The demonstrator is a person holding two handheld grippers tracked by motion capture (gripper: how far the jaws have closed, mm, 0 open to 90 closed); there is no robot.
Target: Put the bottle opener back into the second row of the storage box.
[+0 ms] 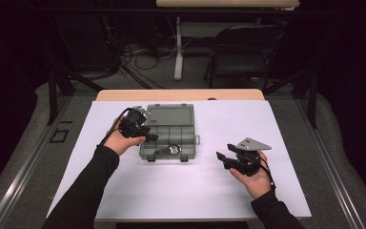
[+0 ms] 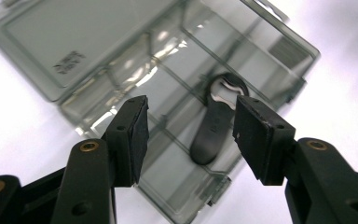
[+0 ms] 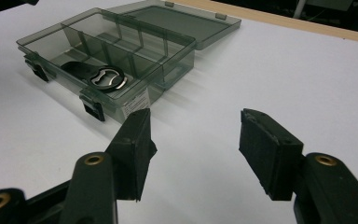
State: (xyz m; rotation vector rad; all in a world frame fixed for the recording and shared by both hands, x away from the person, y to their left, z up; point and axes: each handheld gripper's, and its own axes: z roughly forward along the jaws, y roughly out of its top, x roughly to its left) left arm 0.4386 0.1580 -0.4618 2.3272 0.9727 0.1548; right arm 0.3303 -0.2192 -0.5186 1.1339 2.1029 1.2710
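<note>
Here, a smoky translucent plastic organiser box [image 1: 167, 132] with its hinged lid [image 1: 170, 114] laid flat open is shown on a matte white sheet [image 1: 286, 143] covering a wood-edged table [image 1: 181, 94]. A bottle opener [image 2: 216, 125], with a dark rounded handle and a bright metal head, lies in a front compartment between thin dividers. From above, the left gripper [image 1: 145, 133] is seen over the box's left edge and the right gripper [image 1: 224, 156] well apart on bare sheet to the right. The left gripper view looks down on the opener between wide-apart, empty jaws; the right gripper view [image 3: 193, 140] adds the box's black front latches [image 3: 92, 108] and a white label, its jaws likewise spread and holding nothing. Open sheet surrounds the box on all sides.
</note>
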